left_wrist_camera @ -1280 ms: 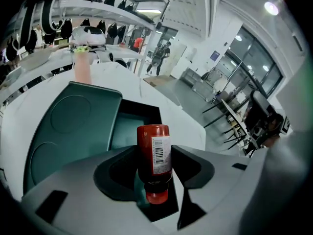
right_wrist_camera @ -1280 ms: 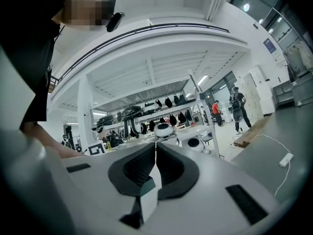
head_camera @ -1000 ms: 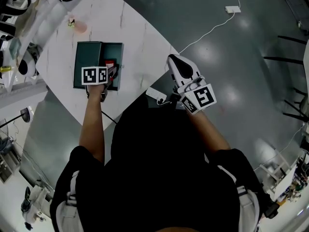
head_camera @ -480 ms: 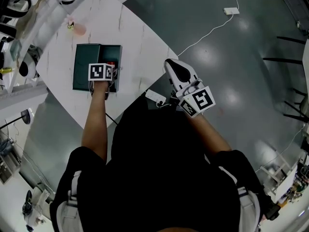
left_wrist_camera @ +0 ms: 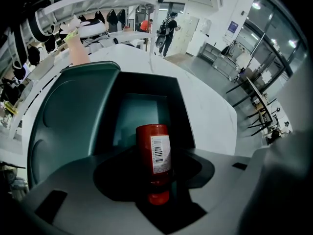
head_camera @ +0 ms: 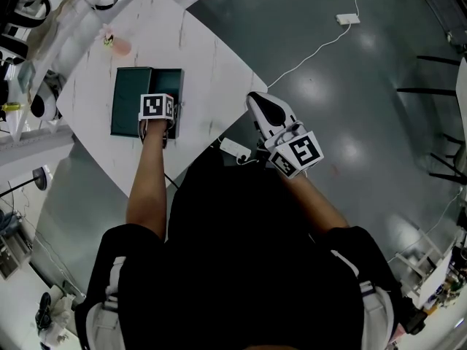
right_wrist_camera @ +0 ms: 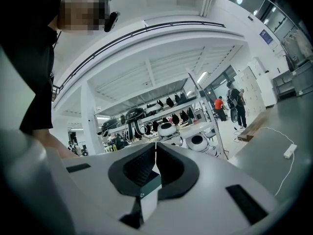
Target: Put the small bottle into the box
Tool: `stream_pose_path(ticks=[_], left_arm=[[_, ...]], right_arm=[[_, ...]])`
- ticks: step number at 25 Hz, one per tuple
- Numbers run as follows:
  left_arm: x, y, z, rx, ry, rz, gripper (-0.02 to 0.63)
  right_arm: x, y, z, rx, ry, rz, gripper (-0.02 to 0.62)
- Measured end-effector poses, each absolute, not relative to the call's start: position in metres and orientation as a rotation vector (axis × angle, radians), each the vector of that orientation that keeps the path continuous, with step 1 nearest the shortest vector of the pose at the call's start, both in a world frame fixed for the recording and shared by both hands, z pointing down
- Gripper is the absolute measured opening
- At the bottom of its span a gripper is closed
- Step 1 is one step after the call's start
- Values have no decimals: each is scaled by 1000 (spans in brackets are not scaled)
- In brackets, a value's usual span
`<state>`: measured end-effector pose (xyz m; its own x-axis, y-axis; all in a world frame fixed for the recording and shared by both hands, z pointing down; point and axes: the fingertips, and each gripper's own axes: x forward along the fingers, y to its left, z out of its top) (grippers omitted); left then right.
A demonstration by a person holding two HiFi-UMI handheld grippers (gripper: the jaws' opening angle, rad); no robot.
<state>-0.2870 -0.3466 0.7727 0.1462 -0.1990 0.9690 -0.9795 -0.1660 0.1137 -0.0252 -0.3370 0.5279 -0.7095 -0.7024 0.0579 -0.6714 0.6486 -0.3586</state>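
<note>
Surface: white marbled table (head_camera: 211, 57) on a glossy dark grey floor (head_camera: 350, 86). A white power strip (head_camera: 348, 18) with its cable lies on the floor, well apart from the table.
Box: dark green rectangular box (left_wrist_camera: 182, 109) lies open on the table, with its lid (left_wrist_camera: 68, 116) flat on the left and the tray on the right.
Left gripper: left gripper (head_camera: 171, 114) sits over the tray half. Its jaws are clamped on the small red plastic bottle (left_wrist_camera: 153, 153), spread no wider than the bottle.
Bottle axis: the long axis runs along the jaws. The red cap (left_wrist_camera: 159, 198) is back toward the gripper body and the flat base points away, at the tray cavity. The white barcode label (left_wrist_camera: 160, 153) faces the camera, turned slightly right.
Bottle position: between the jaws, at the tray opening. Contact with the tray floor can't be judged. In the head view it is hidden under the marker cube (head_camera: 156, 106).
Right gripper: right gripper (right_wrist_camera: 155, 153) has its jaws pressed together with nothing between them. It is held off the table edge over the floor, aimed away from the person.
Delta vs 1 s ago: the left gripper has moved right and slightly farther across the box, from the lid/tray seam onto the tray. The red of the bottle that showed beside the cube is now covered. The right gripper is nearly unchanged, a touch left. The box has not moved.
</note>
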Motion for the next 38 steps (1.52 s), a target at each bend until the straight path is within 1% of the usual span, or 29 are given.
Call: stream_pose_path(ticks=[7, 12, 13, 15, 17, 20, 24, 27, 31, 35, 38], left_arm=[[-288, -343, 756, 1555, -1180, 1095, 250], [-279, -348, 708, 1667, -1237, 1024, 249], [-275, -352, 690, 1726, -1275, 975, 238], [-268, -358, 646, 1857, -1370, 827, 129], [-258, -355, 598, 1988, -1473, 644, 66], [-241, -332, 525, 2194, -1679, 389, 26], [-239, -268, 435, 2287, -1934, -36, 15], [-224, -212, 396, 2320, -2021, -270, 15], [-203, -151, 382, 2346, -2088, -360, 15], [-198, -101, 380, 2276, -2176, -469, 15], [-196, -79, 388, 2242, -2222, -469, 15]], right_arm=[[-23, -333, 525, -1134, 2758, -549, 34], [-21, -330, 516, -1075, 2753, -533, 34], [-20, -331, 513, -1053, 2755, -525, 34], [-19, -333, 506, -1003, 2762, -504, 34], [-14, -331, 499, -950, 2771, -484, 34], [-3, -321, 490, -859, 2791, -465, 34], [-21, -300, 461, -580, 2829, -395, 34], [-33, -272, 442, -431, 2875, -276, 34], [-40, -245, 427, -404, 2880, -146, 34], [-46, -222, 417, -388, 2889, -151, 34], [-46, -210, 413, -416, 2900, -160, 34]])
